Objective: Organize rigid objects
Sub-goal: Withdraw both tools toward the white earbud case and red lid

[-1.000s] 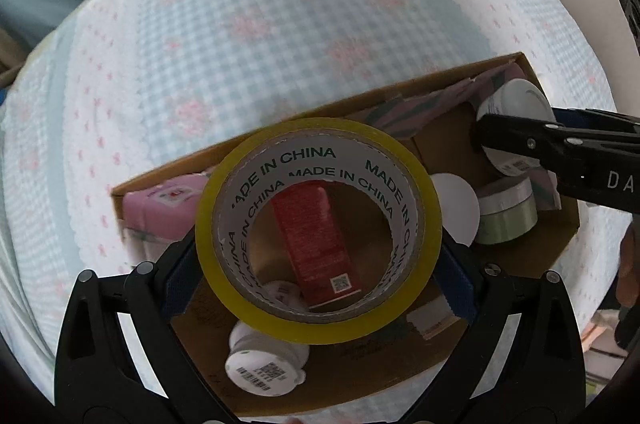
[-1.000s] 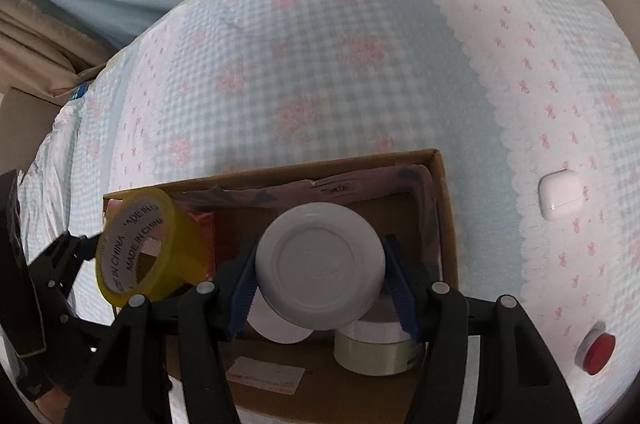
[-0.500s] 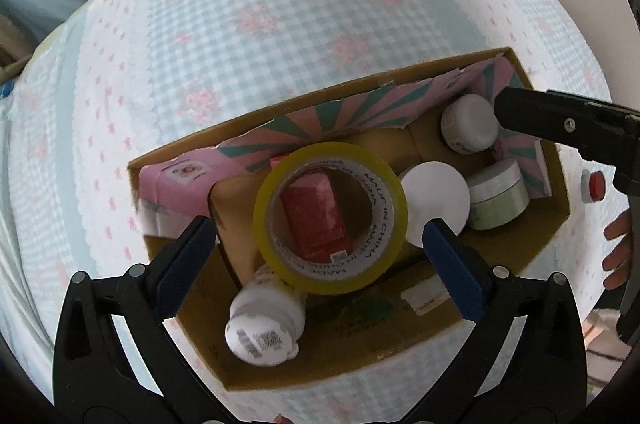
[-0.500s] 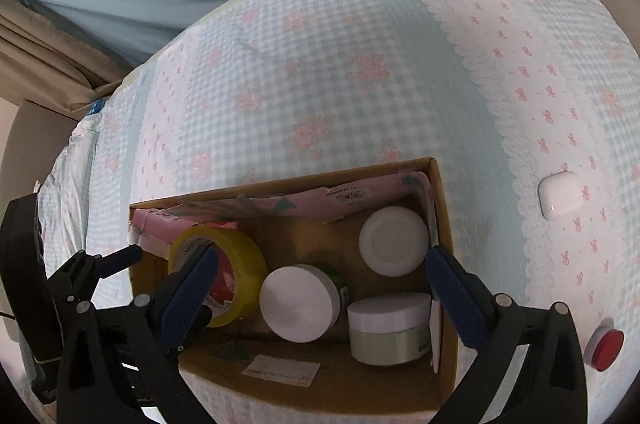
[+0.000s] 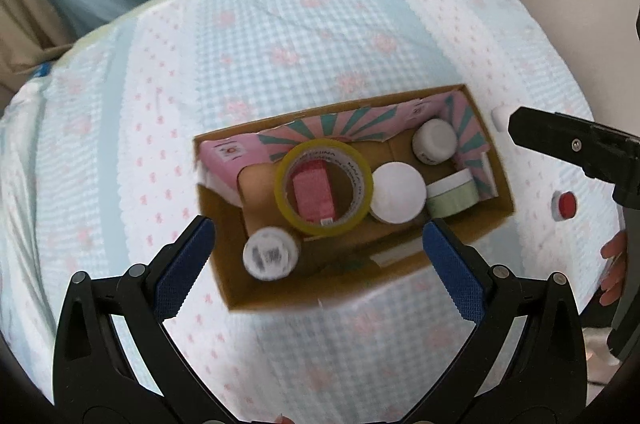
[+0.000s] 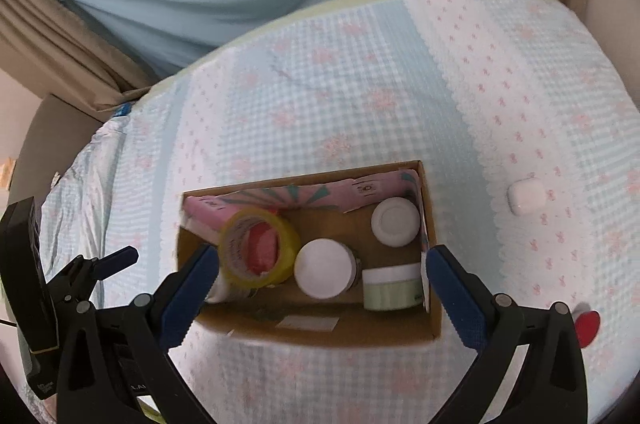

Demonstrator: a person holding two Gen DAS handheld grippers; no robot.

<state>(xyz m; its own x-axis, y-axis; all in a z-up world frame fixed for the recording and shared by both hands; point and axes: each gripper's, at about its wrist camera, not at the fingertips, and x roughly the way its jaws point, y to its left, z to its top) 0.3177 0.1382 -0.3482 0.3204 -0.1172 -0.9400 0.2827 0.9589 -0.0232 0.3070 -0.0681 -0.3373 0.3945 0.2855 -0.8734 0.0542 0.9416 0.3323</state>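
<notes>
Blue ridged pads line both tools, and both stand spread wide with nothing between them. The left gripper (image 5: 318, 254) hangs above the near edge of the cardboard box (image 5: 408, 264), and the right gripper (image 6: 322, 282) hovers over the same near wall from its own side.

Outward from the left gripper, the box lies straight ahead and below, its long axis running left to right across the view, far right corner tipped away. Inside, a white bottle (image 5: 271, 253) sits in the near left corner. The yellow tape roll (image 5: 324, 186) lies flat beyond it, ringing a red carton (image 5: 313, 195), and a white round lid (image 5: 397, 197), a pale green jar (image 5: 453, 196) and a white-capped jar (image 5: 435, 141) fill the right half. A pink box (image 5: 228, 160) sits at the far left.

What looks left to gather lies on the checked cloth (image 6: 360, 84) to the right of the box: a white case (image 6: 526, 197) further off and a red cap (image 6: 587, 322) nearer. Both lie on the right gripper's side, well apart from the left one, so I judge the right hand better placed for either.

The tape's inner core carries print, "CHINA" being the legible part. The bottle base shows a blurred barcode; labels on the pink box and red carton are too small to read.
</notes>
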